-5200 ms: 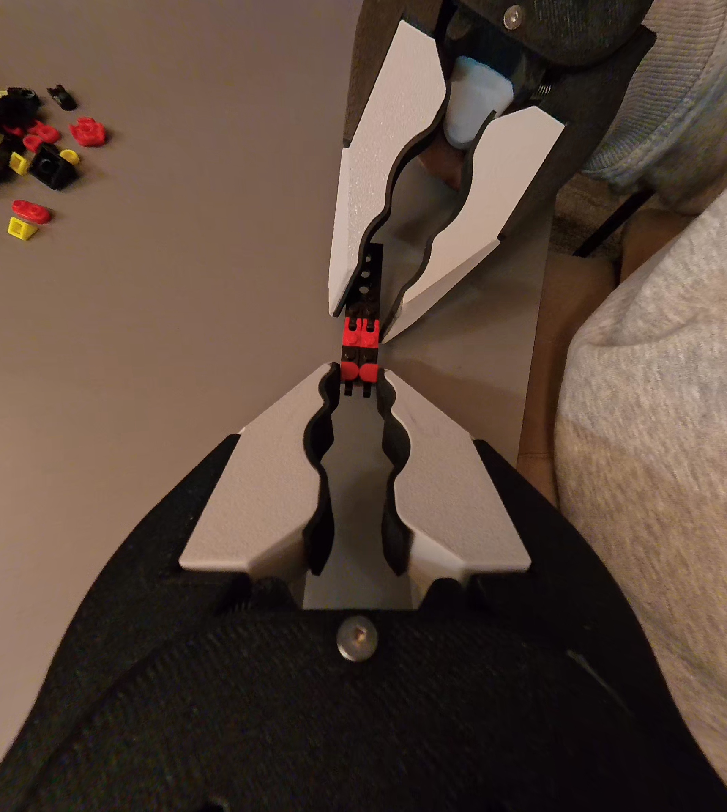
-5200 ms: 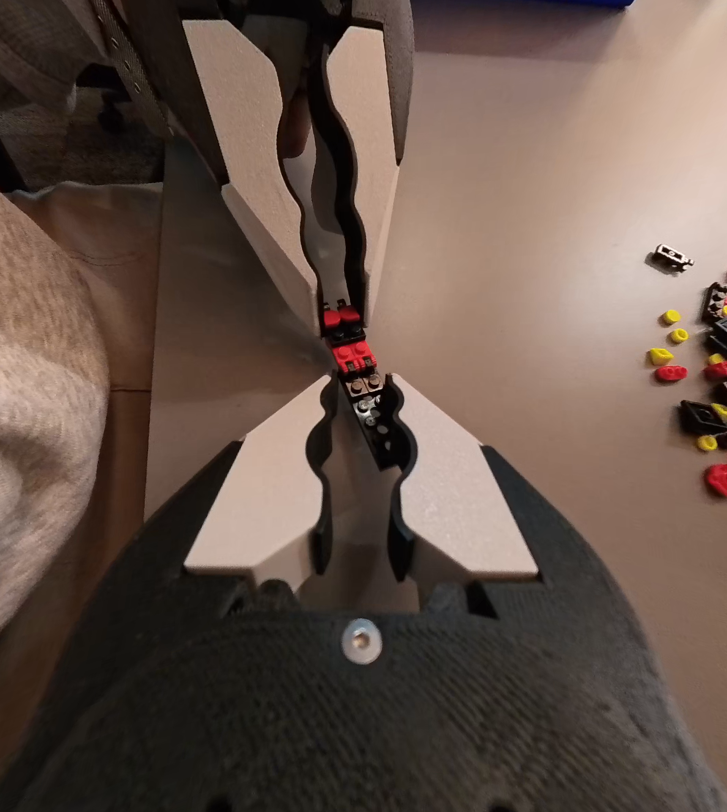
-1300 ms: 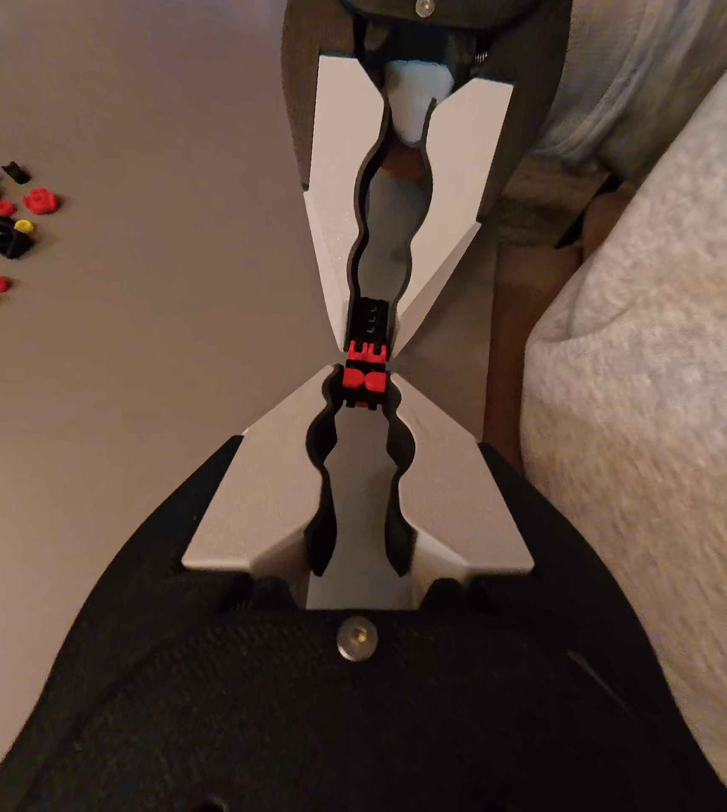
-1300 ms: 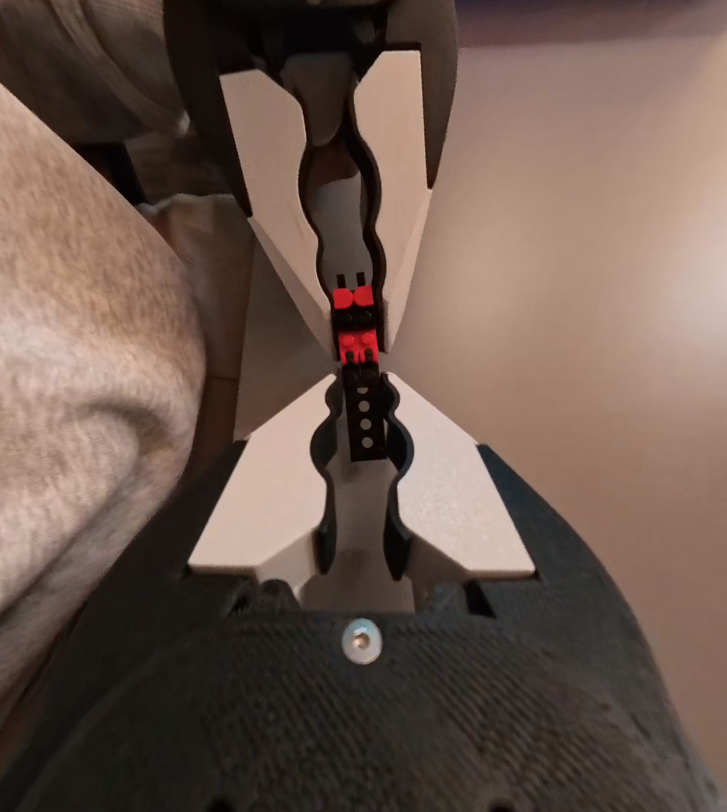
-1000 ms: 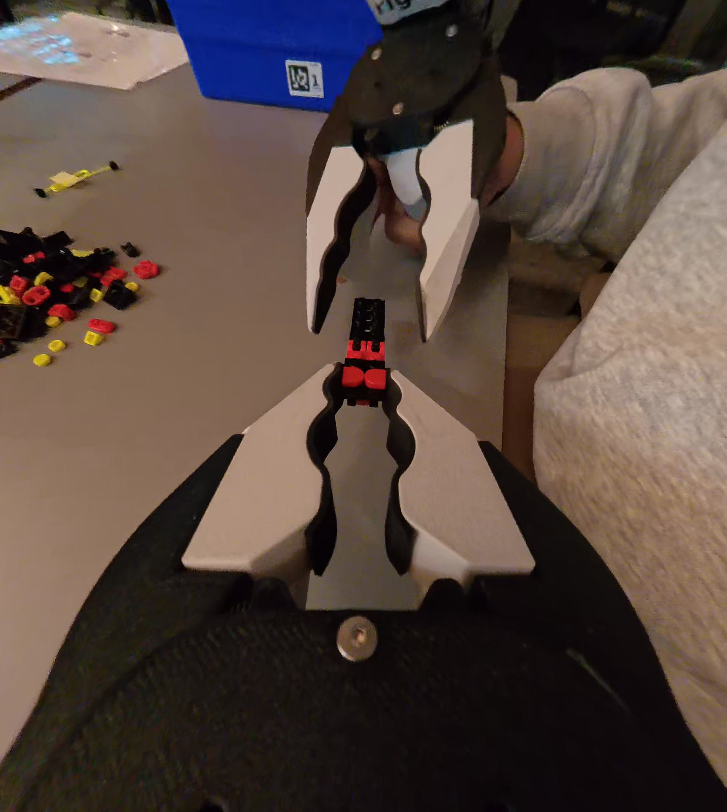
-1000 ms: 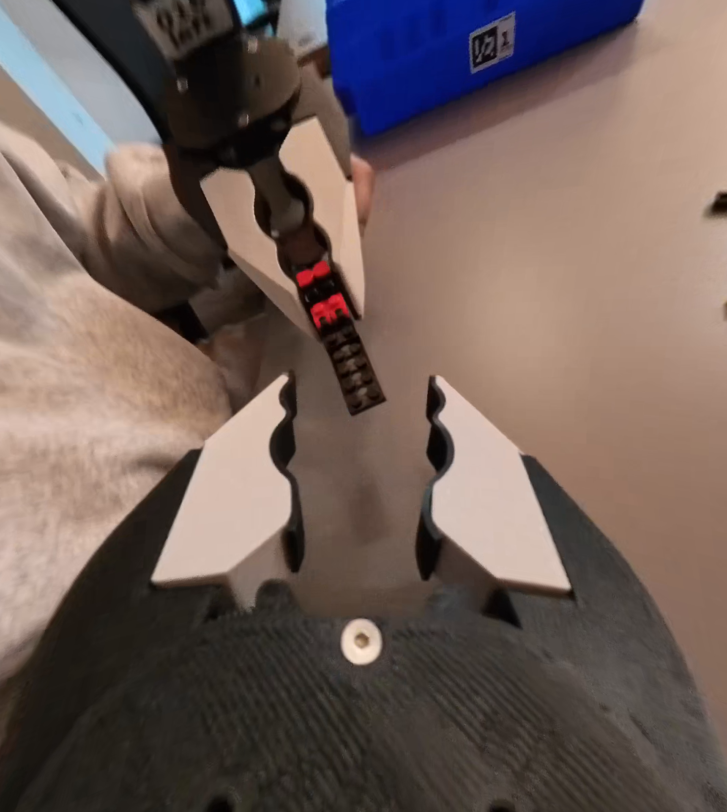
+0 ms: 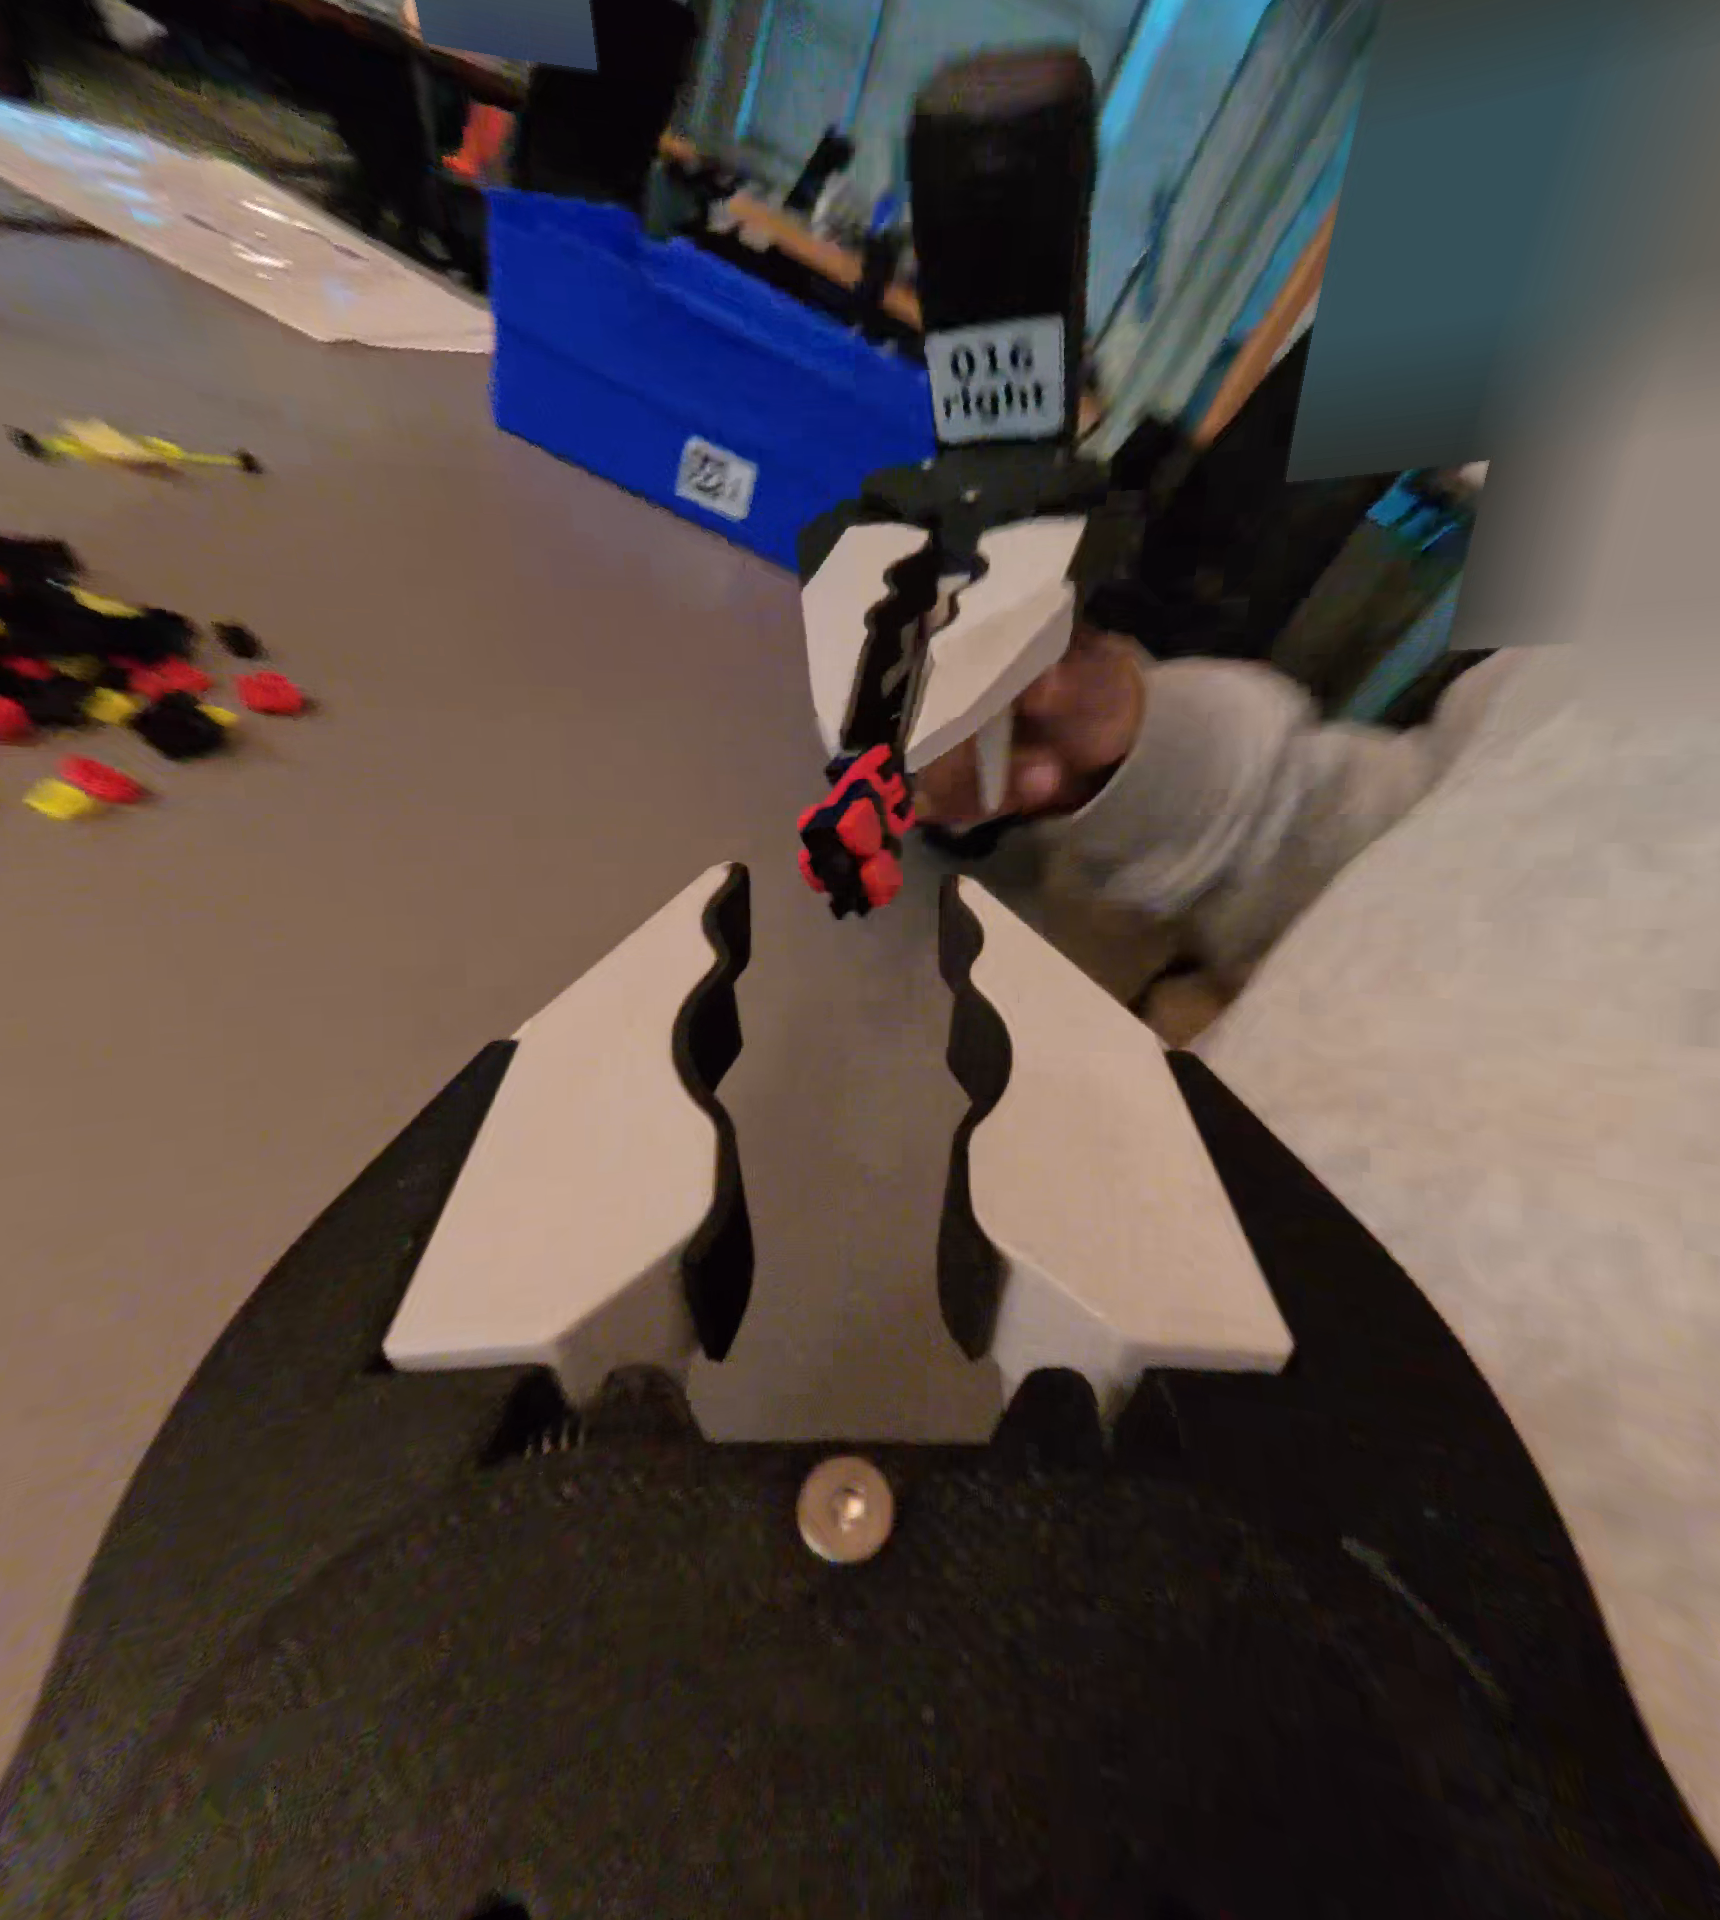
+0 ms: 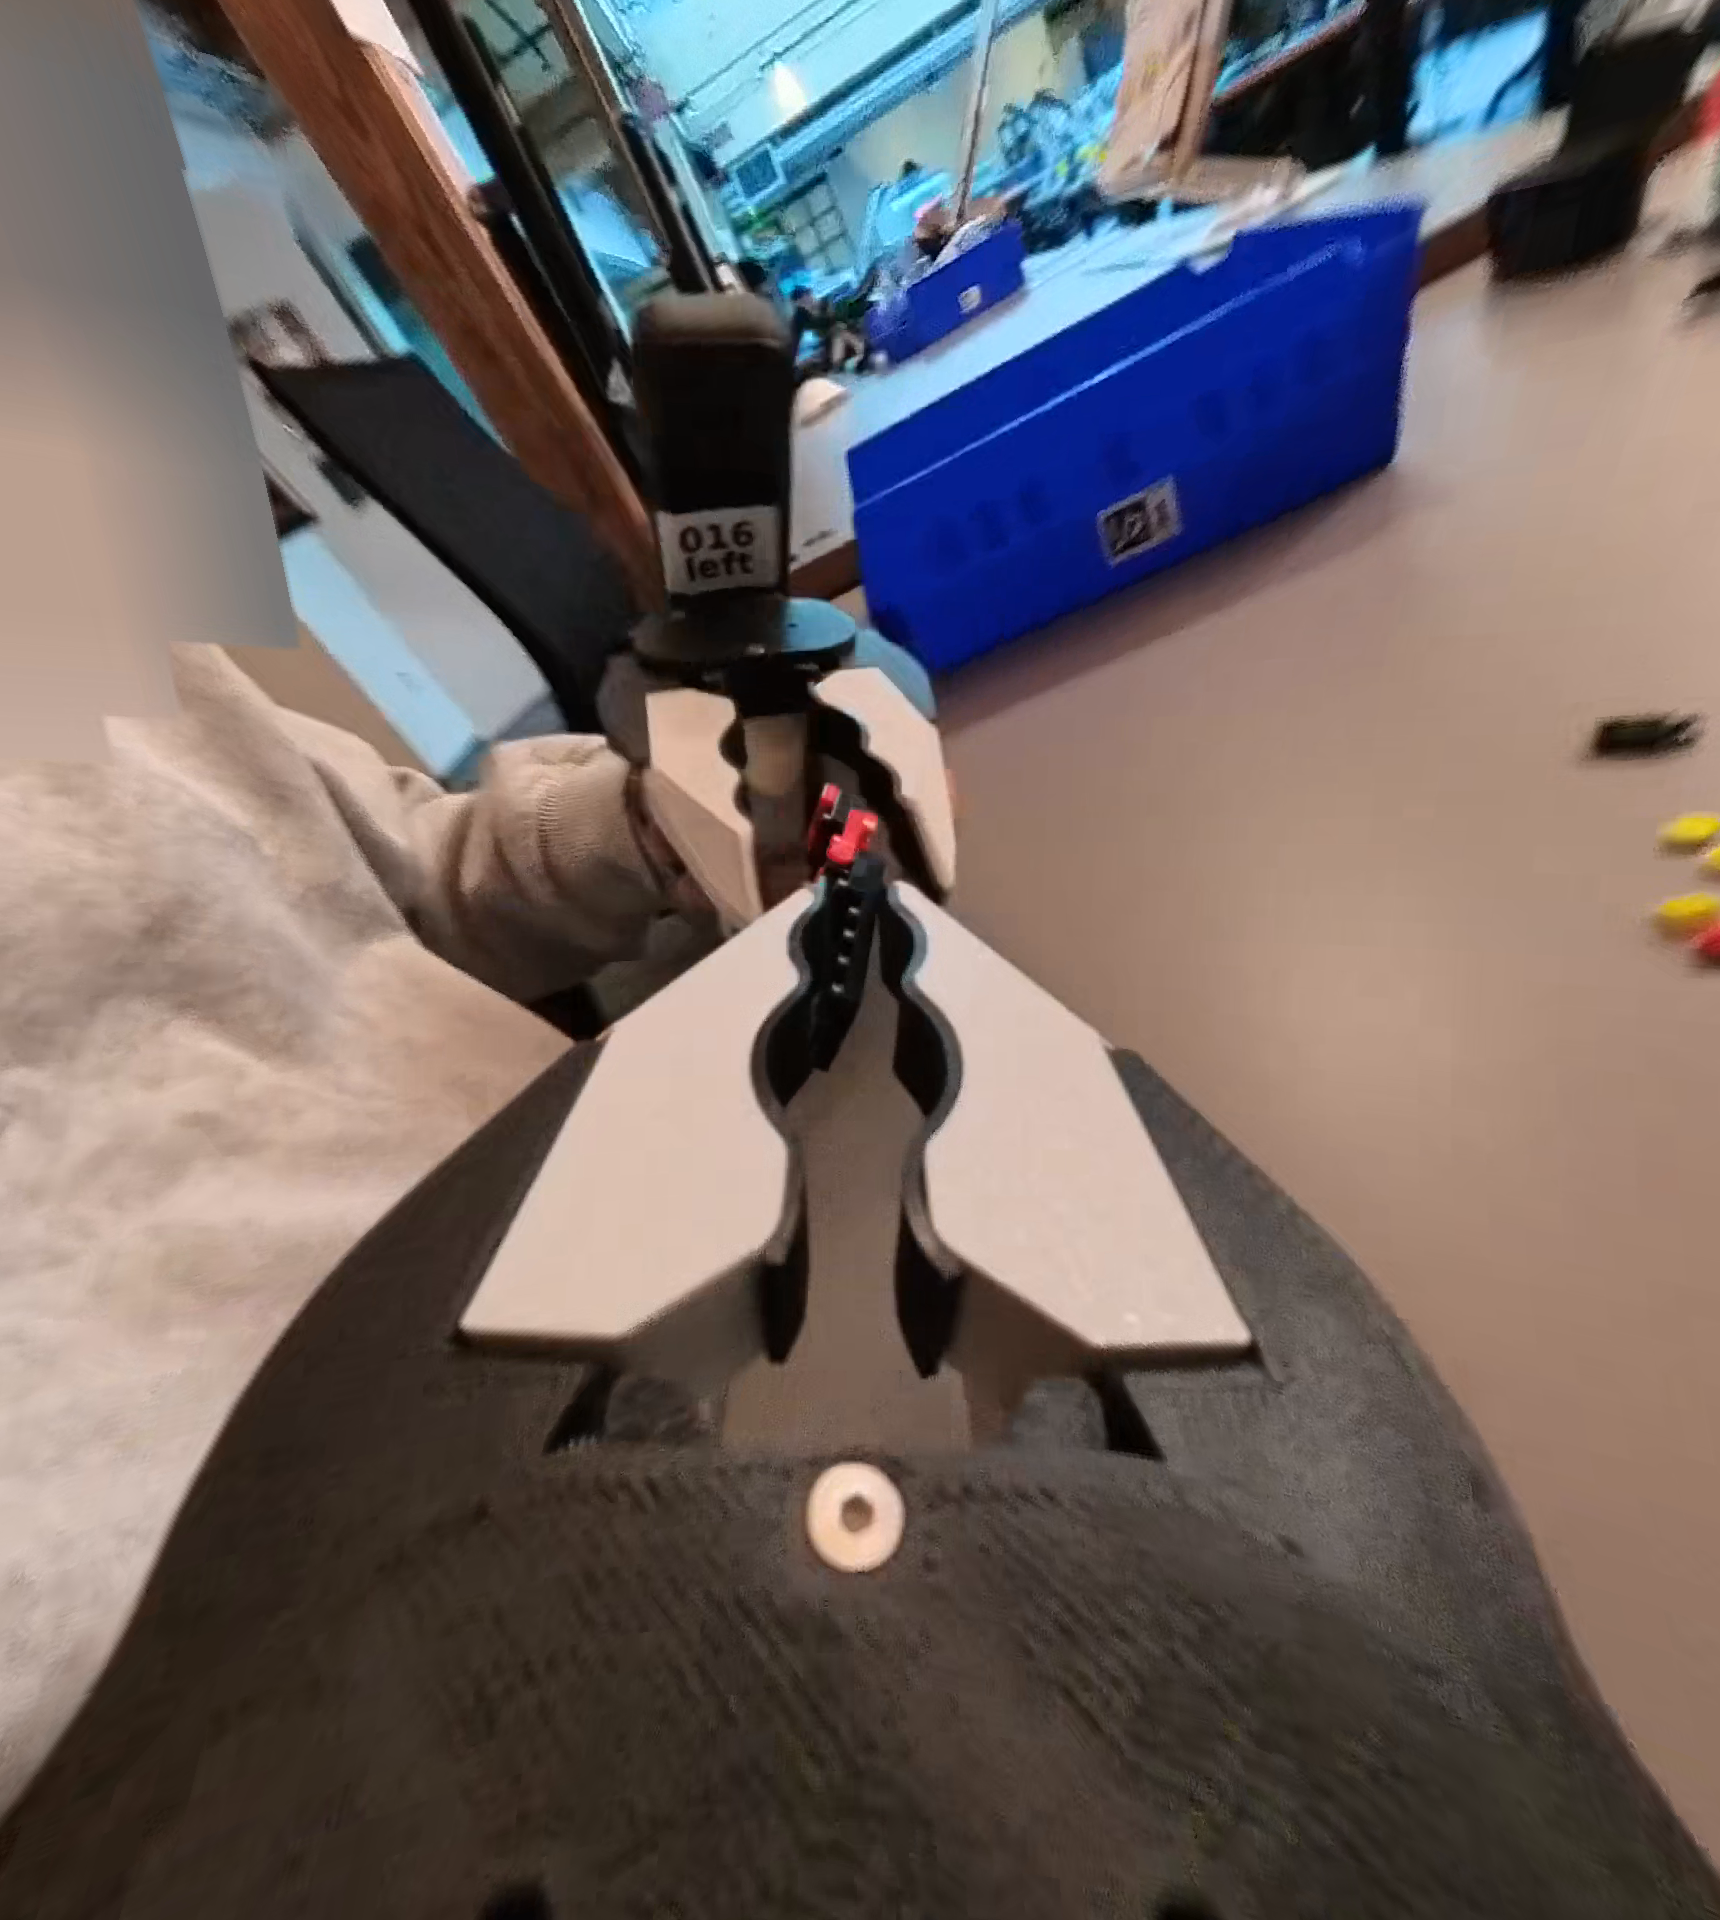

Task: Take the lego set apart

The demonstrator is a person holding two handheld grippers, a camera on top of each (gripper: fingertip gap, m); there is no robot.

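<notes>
The lego piece (image 7: 851,831) is a narrow black strip with small red bricks at one end. My right gripper (image 8: 851,894) is shut on the black strip (image 8: 835,977), and the red bricks (image 8: 845,821) stick out past its fingertips. In the left wrist view the right gripper (image 7: 877,743) hangs the piece's red end just in front of my left gripper (image 7: 843,878). The left gripper is open and empty, its jaws apart on either side of the red end without touching it. It also shows in the right wrist view (image 8: 814,831), behind the piece.
A pile of loose black, red and yellow pieces (image 7: 4,675) lies on the brown table (image 7: 420,831) to the left. A blue bin (image 7: 690,384) stands behind. A few yellow and red pieces (image 8: 1708,883) lie on the right. A grey sleeve (image 7: 1251,810) fills the near side. My two grippers' fingertips are within a few centimetres of each other.
The right gripper has shut on the black strip and the left gripper has let go of the red end and opened. Both grippers have tilted up, showing more of the room.
</notes>
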